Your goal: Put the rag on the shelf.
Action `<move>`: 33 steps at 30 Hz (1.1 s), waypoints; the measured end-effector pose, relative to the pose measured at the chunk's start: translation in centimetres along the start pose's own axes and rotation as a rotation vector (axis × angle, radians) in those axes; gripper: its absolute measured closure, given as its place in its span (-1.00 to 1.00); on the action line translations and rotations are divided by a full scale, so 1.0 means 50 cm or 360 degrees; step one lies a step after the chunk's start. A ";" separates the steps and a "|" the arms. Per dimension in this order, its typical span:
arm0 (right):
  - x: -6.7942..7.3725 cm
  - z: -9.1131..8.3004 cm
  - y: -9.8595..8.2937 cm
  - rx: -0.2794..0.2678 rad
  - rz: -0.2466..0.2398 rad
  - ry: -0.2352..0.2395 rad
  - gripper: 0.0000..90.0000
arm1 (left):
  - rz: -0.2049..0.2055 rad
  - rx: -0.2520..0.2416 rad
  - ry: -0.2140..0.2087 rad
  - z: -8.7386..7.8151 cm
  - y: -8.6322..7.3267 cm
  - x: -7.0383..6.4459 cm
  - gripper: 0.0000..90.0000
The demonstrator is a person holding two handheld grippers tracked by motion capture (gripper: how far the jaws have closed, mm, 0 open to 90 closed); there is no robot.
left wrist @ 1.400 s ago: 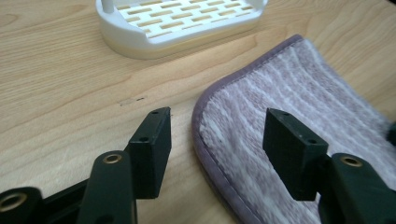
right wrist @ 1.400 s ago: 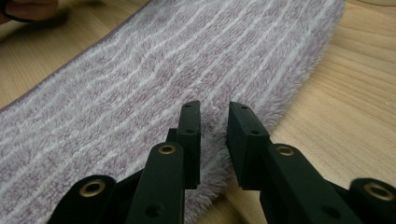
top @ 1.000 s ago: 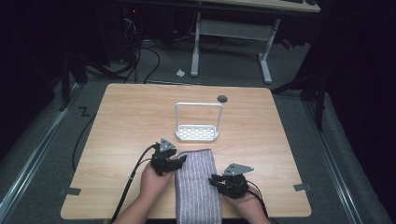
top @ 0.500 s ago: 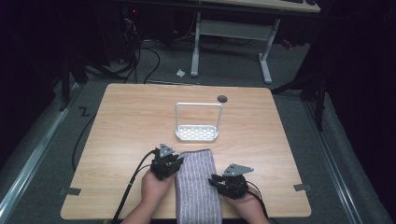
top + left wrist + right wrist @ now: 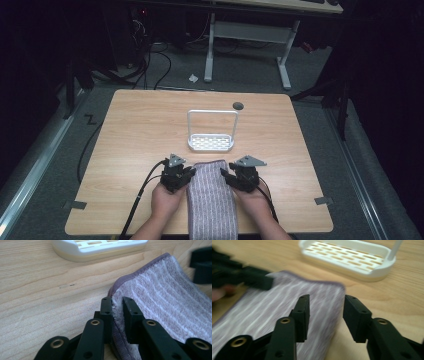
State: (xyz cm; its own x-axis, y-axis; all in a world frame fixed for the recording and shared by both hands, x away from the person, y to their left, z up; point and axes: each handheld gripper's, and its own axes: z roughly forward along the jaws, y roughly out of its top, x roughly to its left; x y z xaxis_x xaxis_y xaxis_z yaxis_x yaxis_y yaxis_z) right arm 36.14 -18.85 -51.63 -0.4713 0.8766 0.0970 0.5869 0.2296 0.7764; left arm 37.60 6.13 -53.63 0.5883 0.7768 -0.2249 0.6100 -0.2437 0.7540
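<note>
Lilac striped towel (image 5: 211, 200), folded into a long strip, lies on the wooden table (image 5: 130, 130) at the near edge, just short of the white soap rack (image 5: 211, 142). Left gripper (image 5: 117, 312): fingers narrow, pinching the towel's far left corner. Right gripper (image 5: 325, 312): fingers wide, straddling the far right corner with the cloth between them, not yet clamped. Step in hand, as judged: securing both far corners. Next move calls for closing the right fingers on the hem, then moving both corners together so the strip stays square
</note>
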 end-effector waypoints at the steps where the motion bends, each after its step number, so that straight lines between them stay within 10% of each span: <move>1: -0.003 0.010 0.004 0.0005 0.0016 -0.0016 0.21 | 0.0000 0.0000 -0.0002 0.000 0.000 0.000 0.75; 9: -0.008 0.047 0.003 0.0114 0.0031 -0.0016 0.20 | -0.0017 0.0004 -0.0030 -0.002 -0.001 0.002 0.75; 22: 0.010 0.046 -0.002 0.0124 -0.0076 0.0048 0.83 | -0.0043 0.0002 -0.0056 -0.002 -0.002 0.005 0.76; 33: 0.017 0.026 -0.004 -0.0002 -0.0146 0.0039 0.87 | -0.0046 -0.0078 -0.0093 -0.013 -0.006 0.007 0.79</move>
State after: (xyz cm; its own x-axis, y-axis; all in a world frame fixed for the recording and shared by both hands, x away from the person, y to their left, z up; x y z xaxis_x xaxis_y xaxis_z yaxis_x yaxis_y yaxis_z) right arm 36.49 -17.60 -52.50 -0.5393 0.8411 0.0406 0.5394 0.3080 0.7837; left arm 37.29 6.85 -53.54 0.6017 0.7474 -0.2816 0.6012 -0.1917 0.7758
